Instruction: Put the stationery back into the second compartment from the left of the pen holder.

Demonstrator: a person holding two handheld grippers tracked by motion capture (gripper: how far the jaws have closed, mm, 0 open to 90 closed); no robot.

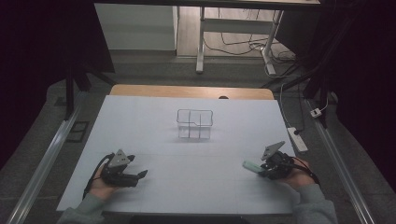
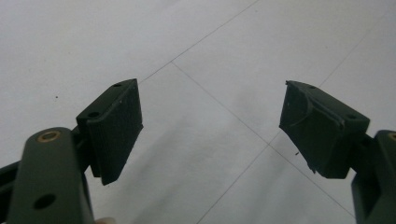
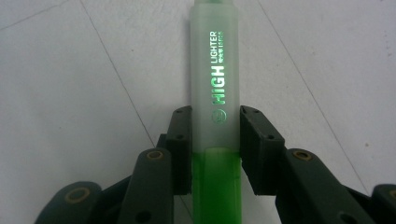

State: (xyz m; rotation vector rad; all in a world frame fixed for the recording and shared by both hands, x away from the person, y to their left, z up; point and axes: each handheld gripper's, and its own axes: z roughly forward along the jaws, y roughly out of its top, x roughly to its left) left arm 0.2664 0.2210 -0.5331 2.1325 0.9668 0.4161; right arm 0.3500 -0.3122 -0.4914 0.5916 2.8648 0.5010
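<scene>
The green highlighter (image 3: 215, 107) is clamped by the right gripper (image 3: 215, 149) jaws (seemingly low over the table (image 1: 187, 186)); the left gripper (image 2: 210, 135) jaws are held wide apart.

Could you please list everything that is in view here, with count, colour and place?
highlighter: one, green with a frosted cap end, near right of the table, lying between the right gripper's jaws, pads pressed on its sides.
organiser: one, clear with compartments, standing at the middle of the table, far half.
table: one, white sheet over a wooden top whose far edge shows.
power strip: one, white, on the floor right of the table.
desk frame: one, white legs, beyond the table with cables under it.
left gripper: one, black, near left, jaws wide apart with nothing between.
right gripper: one, black, near right.
hands: two, one holding each gripper.
</scene>
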